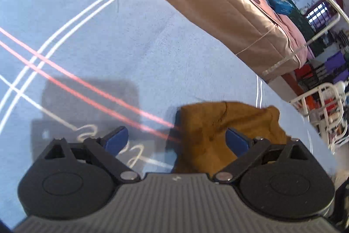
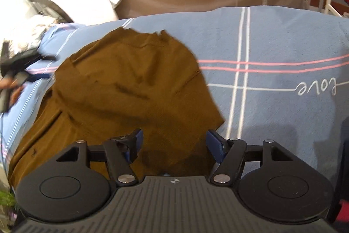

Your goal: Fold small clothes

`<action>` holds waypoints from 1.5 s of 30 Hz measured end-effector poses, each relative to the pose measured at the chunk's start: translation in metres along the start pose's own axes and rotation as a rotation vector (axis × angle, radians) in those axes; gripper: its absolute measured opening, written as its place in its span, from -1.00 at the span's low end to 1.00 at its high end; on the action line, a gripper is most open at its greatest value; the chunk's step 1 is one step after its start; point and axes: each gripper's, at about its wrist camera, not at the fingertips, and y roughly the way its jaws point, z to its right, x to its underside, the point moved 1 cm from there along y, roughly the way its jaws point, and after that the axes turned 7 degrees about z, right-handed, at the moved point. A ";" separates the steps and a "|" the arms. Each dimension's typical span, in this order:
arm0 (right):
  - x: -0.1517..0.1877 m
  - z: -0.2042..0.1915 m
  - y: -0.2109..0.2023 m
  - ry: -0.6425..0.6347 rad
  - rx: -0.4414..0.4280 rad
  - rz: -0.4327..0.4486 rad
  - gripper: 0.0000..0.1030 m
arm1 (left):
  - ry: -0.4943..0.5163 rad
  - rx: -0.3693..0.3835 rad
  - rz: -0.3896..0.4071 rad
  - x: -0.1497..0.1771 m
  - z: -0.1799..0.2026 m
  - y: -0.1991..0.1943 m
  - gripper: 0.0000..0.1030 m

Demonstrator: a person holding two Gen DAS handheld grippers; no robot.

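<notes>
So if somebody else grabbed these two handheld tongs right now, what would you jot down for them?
Left tongs: open, empty, over the blue striped bedsheet beside the edge of the brown garment.
Right tongs: open, empty, above the garment's near edge.
Brown garment: lying on the sheet, rumpled, seemingly partly folded over.
Done: at most a first fold; hard to tell.
Left: smooth it, finish folding.

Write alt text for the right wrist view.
A brown garment lies loosely rumpled on a blue bedsheet with white and pink stripes. The right gripper hovers over its near edge, jaws wide open and holding nothing.
</notes>
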 end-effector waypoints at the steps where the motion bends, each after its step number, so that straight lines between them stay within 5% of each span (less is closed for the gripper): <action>1: 0.003 -0.001 -0.001 -0.011 -0.004 0.001 1.00 | 0.008 -0.001 0.002 -0.002 0.004 0.004 0.79; 5: 0.010 0.003 0.003 0.012 -0.007 -0.024 1.00 | 0.062 0.030 -0.071 -0.003 0.026 0.017 -0.51; 7: 0.012 0.007 0.002 0.066 -0.004 -0.029 1.00 | 0.067 0.059 -0.113 -0.001 0.035 0.021 -0.54; 10: 0.016 0.014 0.003 0.130 0.001 -0.015 1.00 | 0.171 -0.001 -0.051 -0.001 0.050 0.016 -0.78; 13: 0.015 0.015 0.004 0.151 0.000 0.003 1.00 | 0.198 -0.045 0.025 -0.019 0.056 0.011 -0.85; 19: 0.018 0.016 -0.003 0.204 -0.001 0.051 1.00 | 0.222 -0.064 0.020 -0.046 0.070 0.021 -0.86; 21: 0.021 0.017 -0.007 0.221 0.010 0.083 1.00 | 0.204 -0.038 -0.011 -0.046 0.073 0.017 -0.32; 22: 0.022 0.018 -0.010 0.234 0.012 0.099 1.00 | 0.201 -0.056 -0.016 -0.044 0.072 0.015 0.48; 23: 0.022 0.020 -0.012 0.251 0.008 0.112 1.00 | 0.209 -0.101 -0.006 -0.041 0.071 0.013 1.00; 27: 0.027 0.022 -0.013 0.281 -0.005 0.097 1.00 | 0.361 -0.166 -0.002 -0.024 0.074 0.000 0.83; 30: 0.029 0.020 -0.008 0.288 -0.016 0.088 1.00 | 0.380 -0.145 -0.078 -0.011 0.078 0.010 -0.35; 31: 0.029 0.019 -0.008 0.287 -0.019 0.086 1.00 | 0.375 -0.138 -0.104 -0.007 0.078 0.016 -0.92; 33: 0.029 0.016 -0.008 0.288 -0.017 0.098 1.00 | 0.367 -0.131 -0.115 -0.001 0.080 0.025 -0.95; 38: 0.030 0.017 -0.014 0.307 -0.020 0.124 1.00 | 0.412 -0.179 0.020 -0.016 0.096 0.020 -0.96; 45: 0.030 0.022 -0.013 0.329 0.009 0.164 1.00 | 0.334 -0.225 -0.020 -0.040 0.086 0.058 -0.96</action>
